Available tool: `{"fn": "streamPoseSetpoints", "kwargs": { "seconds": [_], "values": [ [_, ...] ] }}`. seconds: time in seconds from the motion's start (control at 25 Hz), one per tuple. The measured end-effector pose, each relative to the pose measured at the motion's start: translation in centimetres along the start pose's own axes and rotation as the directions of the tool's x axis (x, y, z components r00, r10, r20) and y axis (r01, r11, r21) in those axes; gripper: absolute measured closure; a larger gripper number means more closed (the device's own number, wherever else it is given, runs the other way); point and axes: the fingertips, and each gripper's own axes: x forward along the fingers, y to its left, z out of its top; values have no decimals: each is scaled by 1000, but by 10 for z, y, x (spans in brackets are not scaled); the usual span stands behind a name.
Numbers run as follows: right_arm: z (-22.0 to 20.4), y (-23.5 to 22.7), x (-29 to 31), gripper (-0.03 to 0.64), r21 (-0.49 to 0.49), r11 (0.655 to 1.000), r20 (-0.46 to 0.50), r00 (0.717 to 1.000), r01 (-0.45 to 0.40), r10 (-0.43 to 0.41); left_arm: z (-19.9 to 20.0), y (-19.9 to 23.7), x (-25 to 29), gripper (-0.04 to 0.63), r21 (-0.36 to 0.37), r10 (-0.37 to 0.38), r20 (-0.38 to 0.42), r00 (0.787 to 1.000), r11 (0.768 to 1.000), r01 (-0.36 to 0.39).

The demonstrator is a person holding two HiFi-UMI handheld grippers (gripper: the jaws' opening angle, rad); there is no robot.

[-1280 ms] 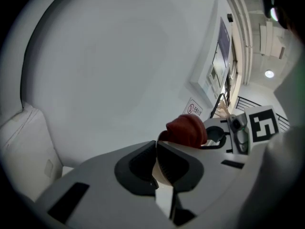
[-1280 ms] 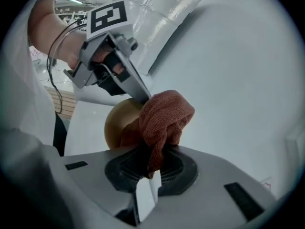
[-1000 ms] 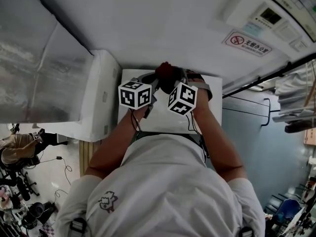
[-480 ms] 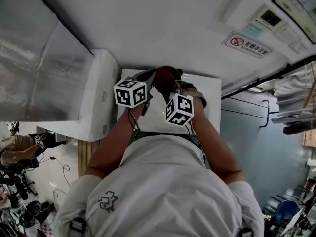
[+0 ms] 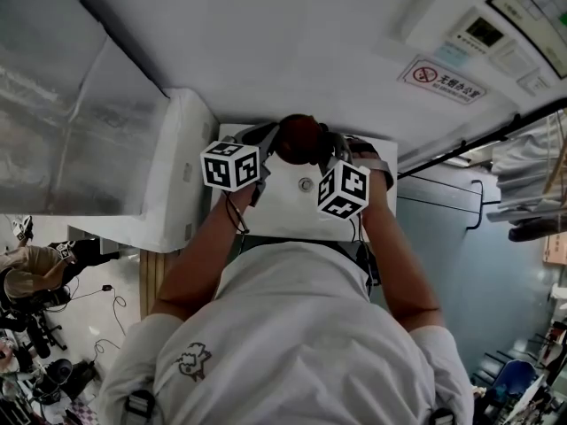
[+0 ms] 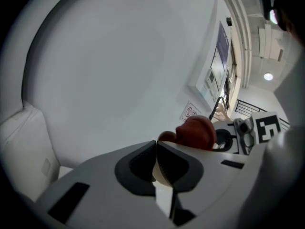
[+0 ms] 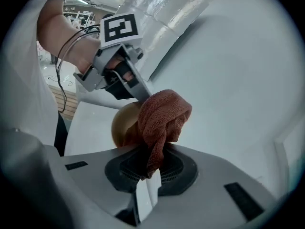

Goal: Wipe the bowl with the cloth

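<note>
Two holds are set above the white counter [image 5: 288,211]: the left gripper [image 6: 156,147] has its jaws pinched on the tan bowl [image 7: 123,124] at the rim, while the right gripper [image 7: 147,162] has its jaws clamped on the rust-red cloth [image 7: 164,113] (bunched against the bowl), so wiping looks under way but unfinished.

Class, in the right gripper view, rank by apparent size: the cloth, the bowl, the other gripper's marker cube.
1. cloth: largest, and nearest the camera.
2-3. bowl and marker cube: these look alike. The cloth hides much of the bowl, so they stay unranked.
</note>
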Motion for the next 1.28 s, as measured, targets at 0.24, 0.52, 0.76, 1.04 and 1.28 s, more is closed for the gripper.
{"fn": "streamPoseSetpoints", "kwargs": {
  "seconds": [0.24,0.52,0.76,1.04,1.28],
  "values": [
    [6,-13,6,563,-4,998,20,998,55,-55,-10,-44,13,578,4,-93,-22,995,996,94],
    [12,20,8,563,8,997,61,995,-80,79,-1,-46,14,578,-11,-73,29,997,997,73],
    [11,41,-4,563,-33,988,83,984,-153,155,10,-37,13,577,12,-32,49,998,999,32],
    [-18,21,-20,563,-24,994,32,993,-110,110,10,-30,16,577,46,13,34,999,999,-14],
    [-37,-25,-26,563,16,1000,17,1000,19,-19,2,-54,27,577,58,-38,-12,999,998,39]
  ]
}}
